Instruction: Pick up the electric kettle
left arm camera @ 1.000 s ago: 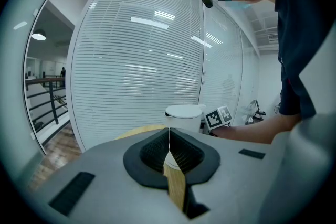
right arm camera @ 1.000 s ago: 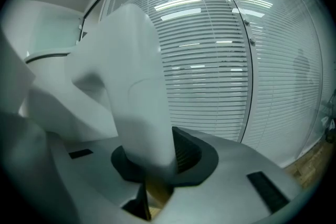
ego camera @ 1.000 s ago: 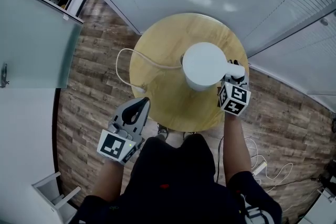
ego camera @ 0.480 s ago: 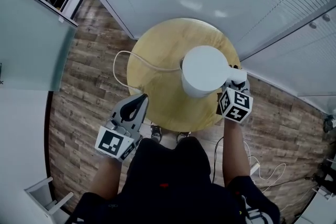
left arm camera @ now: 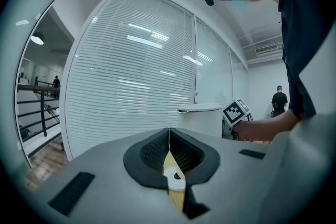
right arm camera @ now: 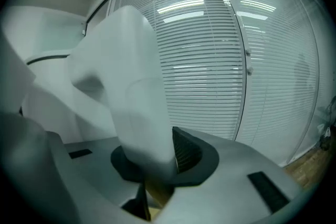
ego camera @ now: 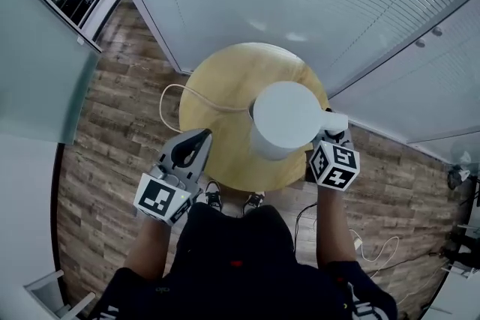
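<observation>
While gripped — one kettle (ego camera: 283, 116), one table (ego camera: 232, 71)

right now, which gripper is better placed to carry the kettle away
Right: the right gripper is clamped on the handle of the kettle, jaws just eased wider; the left gripper is shut, empty, at the table edge.

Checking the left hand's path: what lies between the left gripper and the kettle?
Head view: only bare table between the left gripper and the kettle; the white cord curves past on the far side.
</observation>
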